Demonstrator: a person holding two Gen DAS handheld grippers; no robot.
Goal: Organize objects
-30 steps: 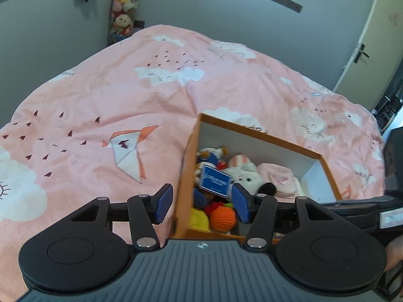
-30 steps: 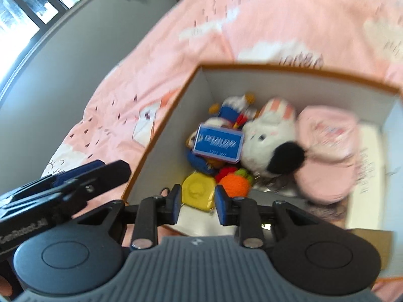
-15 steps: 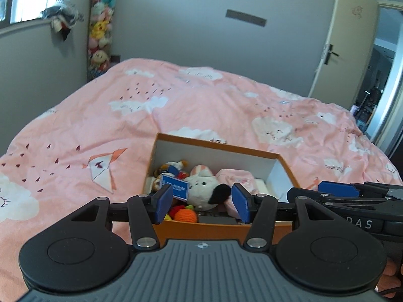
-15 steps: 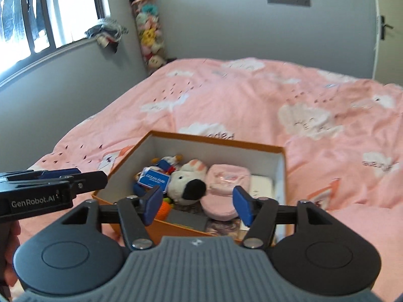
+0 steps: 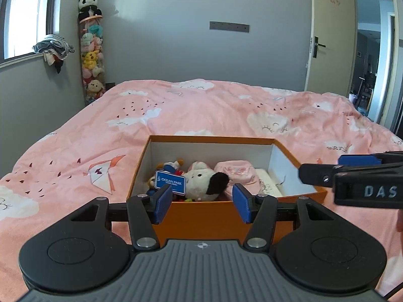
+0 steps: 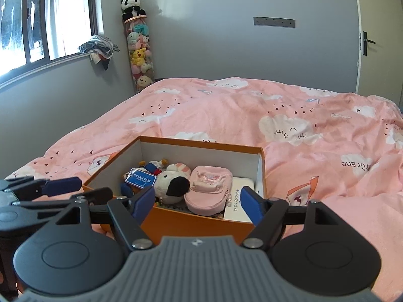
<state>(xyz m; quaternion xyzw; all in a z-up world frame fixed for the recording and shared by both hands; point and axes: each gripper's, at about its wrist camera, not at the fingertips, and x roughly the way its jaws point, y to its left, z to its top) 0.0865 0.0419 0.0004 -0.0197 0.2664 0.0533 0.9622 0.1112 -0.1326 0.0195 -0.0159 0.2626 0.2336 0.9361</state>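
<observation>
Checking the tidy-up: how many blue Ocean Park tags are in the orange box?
1: the blue rectangular Ocean Park tag lies at the orange cardboard box's left end, atop toys; others may be buried.

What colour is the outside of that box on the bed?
Orange, with white inner walls; the box shows best in the right wrist view.

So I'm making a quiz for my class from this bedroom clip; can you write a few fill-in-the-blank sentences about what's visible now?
1. The toys sit inside an orange ____ on the bed.
2. The blue tag reads Ocean ____.
3. The pink pouch lies to the ____ of the white plush in the right wrist view.
4. Both the left gripper and right gripper are ____.

Missing words: box; Park; right; open
</observation>
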